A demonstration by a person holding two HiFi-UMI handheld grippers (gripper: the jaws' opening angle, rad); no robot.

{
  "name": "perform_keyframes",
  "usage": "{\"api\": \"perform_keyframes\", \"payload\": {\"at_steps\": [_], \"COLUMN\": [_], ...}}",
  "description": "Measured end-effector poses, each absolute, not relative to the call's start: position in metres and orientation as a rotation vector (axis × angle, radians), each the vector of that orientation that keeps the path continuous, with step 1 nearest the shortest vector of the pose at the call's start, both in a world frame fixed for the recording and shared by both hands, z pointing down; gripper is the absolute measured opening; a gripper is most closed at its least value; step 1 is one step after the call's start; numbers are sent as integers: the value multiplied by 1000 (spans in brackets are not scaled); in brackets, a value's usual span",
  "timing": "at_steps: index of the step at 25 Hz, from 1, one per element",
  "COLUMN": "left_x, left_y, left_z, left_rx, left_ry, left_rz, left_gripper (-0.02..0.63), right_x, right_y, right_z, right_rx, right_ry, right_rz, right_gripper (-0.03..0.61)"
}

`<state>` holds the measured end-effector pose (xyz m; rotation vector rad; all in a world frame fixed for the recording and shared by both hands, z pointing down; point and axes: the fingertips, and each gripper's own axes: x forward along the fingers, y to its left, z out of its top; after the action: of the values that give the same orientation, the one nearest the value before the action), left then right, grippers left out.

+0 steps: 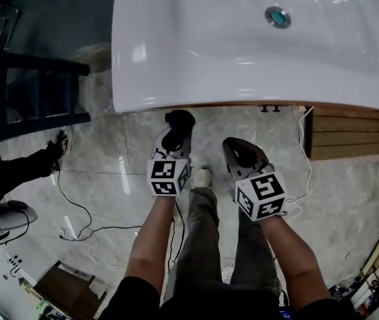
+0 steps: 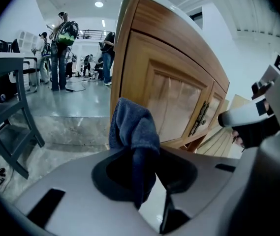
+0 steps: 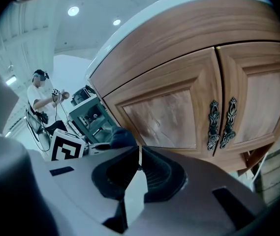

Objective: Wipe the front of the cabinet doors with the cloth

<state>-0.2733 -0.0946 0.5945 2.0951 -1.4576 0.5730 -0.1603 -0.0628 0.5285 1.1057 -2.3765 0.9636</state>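
Left gripper (image 2: pixel 140 176): fingers clamped on cloth (image 2: pixel 132 129), bunched forward to meet the doors.
Right gripper (image 3: pixel 139 154): fingers together, empty, likely spare.
Cabinet doors (image 3: pixel 179 117): near, below the worktop's (image 1: pixel 242 45) front edge.

Grey marble floor (image 1: pixel 349 199) is seen below the left tongs (image 1: pixel 176 129). A dark chair (image 1: pixel 36 95) is placed to their left; ceiling lights (image 3: pixel 73 11) are lit overhead.
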Motion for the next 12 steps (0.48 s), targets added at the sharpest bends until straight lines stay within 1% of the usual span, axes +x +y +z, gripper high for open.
{"api": "perform_keyframes", "payload": {"at_steps": [6, 12], "left_x": [-268, -242], "left_y": [-108, -111], "left_z": [606, 614], "left_rx": [2111, 2130], "left_ry": [-1454, -1387], "left_rz": [572, 582], "left_gripper": [106, 106], "right_x": [-155, -138], "right_y": [-67, -65], "right_z": [534, 537], "right_rx": [1126, 1157], "right_ry": [-2362, -2341], "right_rz": [963, 964], "right_gripper": [40, 40]}}
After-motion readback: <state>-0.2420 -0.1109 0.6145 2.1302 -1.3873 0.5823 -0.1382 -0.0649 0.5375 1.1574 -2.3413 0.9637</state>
